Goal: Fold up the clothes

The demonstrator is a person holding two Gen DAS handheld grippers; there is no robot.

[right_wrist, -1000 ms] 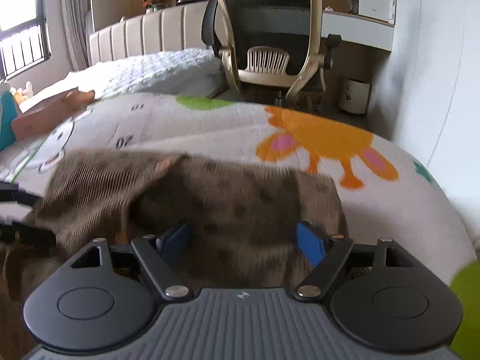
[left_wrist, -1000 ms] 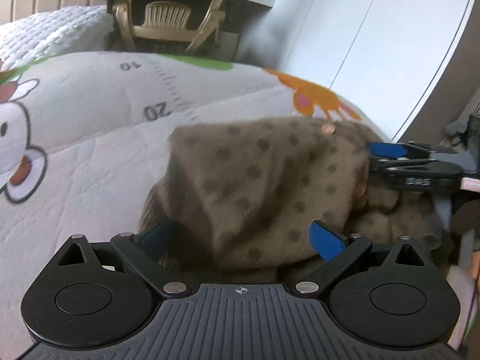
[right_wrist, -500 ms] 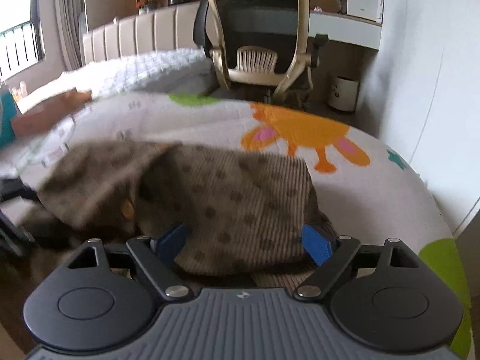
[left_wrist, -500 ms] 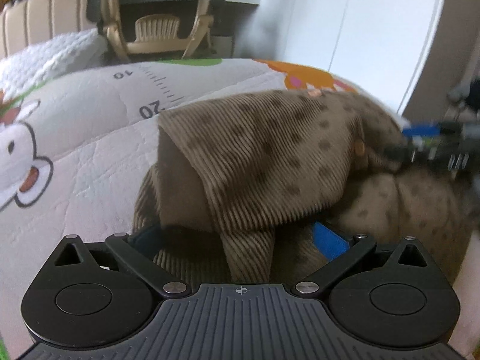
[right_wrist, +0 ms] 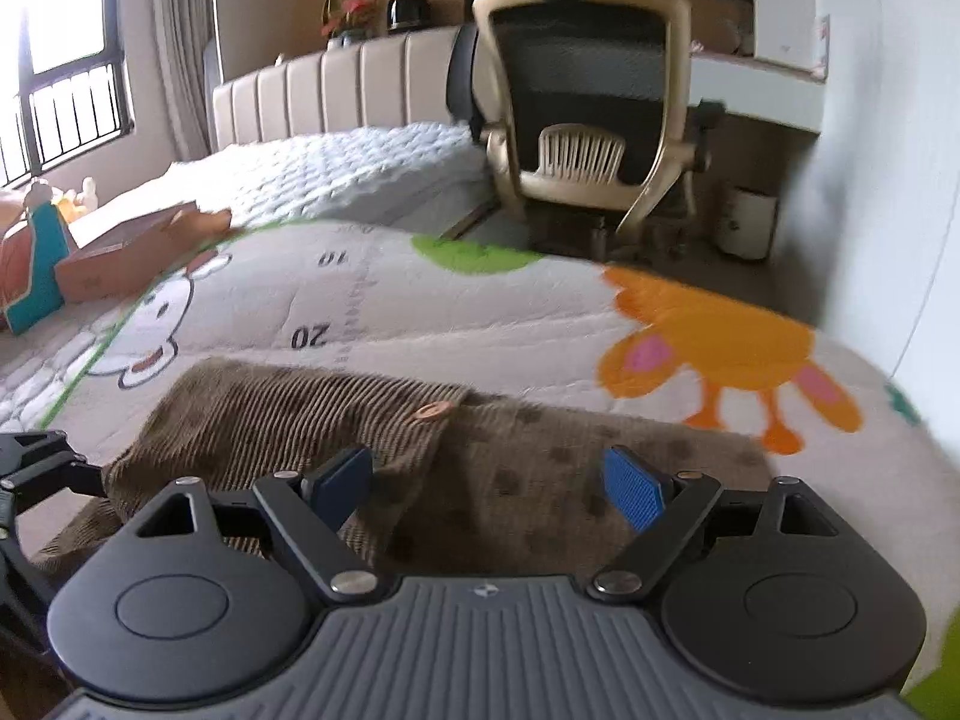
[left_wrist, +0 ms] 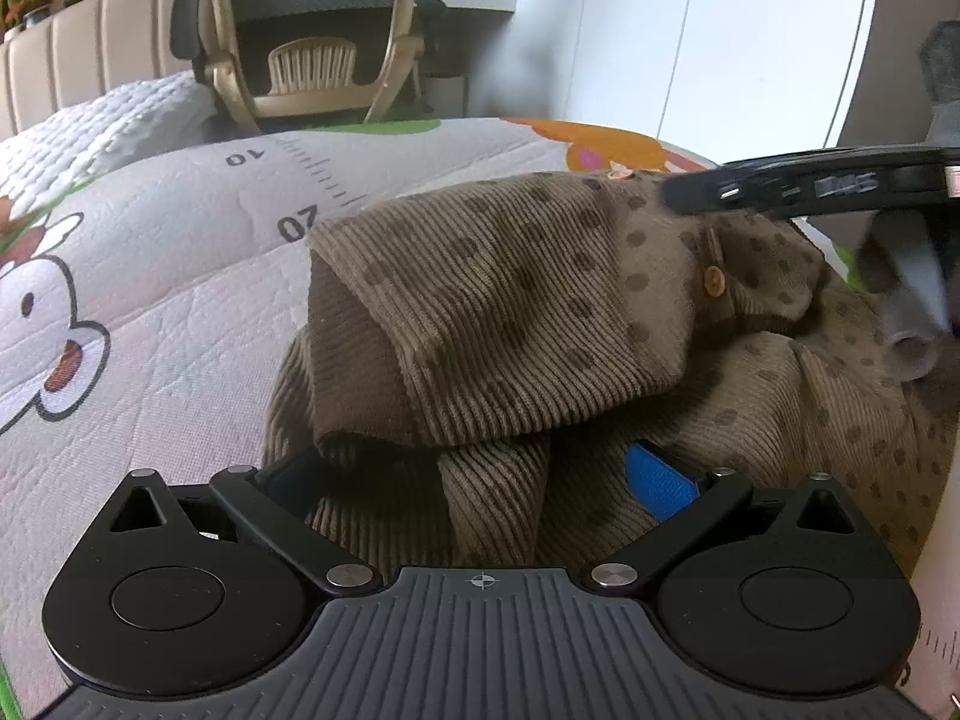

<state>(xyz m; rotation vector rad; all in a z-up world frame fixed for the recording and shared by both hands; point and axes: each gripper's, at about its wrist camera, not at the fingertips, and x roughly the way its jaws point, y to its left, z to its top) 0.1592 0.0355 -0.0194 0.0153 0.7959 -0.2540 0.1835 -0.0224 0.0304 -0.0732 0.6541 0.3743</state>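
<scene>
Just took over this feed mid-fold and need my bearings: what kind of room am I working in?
Most likely a bedroom at home. A bed with a padded headboard stands at the back, an office chair sits at a desk, and the brown dotted cardigan lies on a cartoon-print quilted mat.

Soft daylight fills both views, coming from the window (right_wrist: 66, 60), which blows out to white glare. Fisheye bending curves the wardrobe (left_wrist: 720, 36) and darkens the corners. The right wrist view smears at its right side — the orange print (right_wrist: 720, 342) is blurred — while the cardigan (left_wrist: 510, 312) folds hold soft shadows.
</scene>
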